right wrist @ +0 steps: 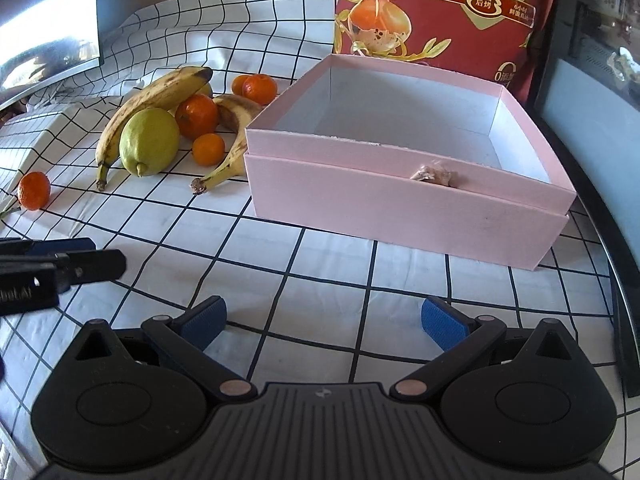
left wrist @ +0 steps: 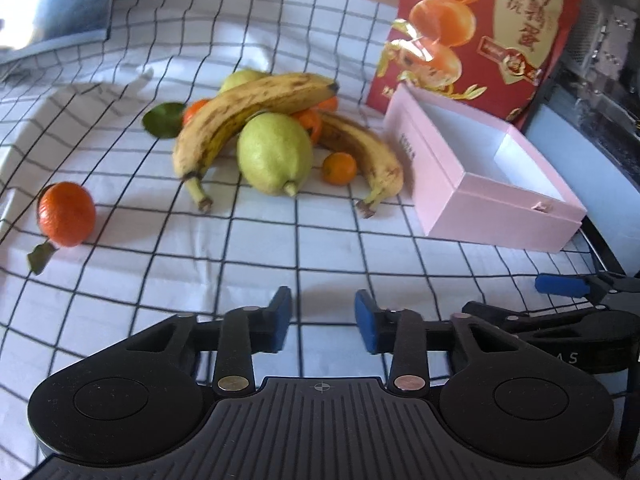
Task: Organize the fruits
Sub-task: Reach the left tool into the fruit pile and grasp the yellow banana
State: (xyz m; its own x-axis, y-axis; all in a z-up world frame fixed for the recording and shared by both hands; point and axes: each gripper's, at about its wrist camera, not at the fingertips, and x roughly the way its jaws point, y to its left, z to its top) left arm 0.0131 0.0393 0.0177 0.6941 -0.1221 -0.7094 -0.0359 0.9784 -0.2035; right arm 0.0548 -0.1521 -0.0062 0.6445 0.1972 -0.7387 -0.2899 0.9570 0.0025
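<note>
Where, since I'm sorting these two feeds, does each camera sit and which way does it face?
Left wrist: on the left tool, looking forward and down over the checked cloth at the bananas and green fruit. Its own blue pads show with nothing between them, and the right tool shows at the right edge.
Right wrist: on the right tool, facing the open pink box, with the fruit to its left. Its wide-apart pads show, and the left tool at the left edge.
Shared: fruit pile, lone orange, pink box, red bag.
</note>
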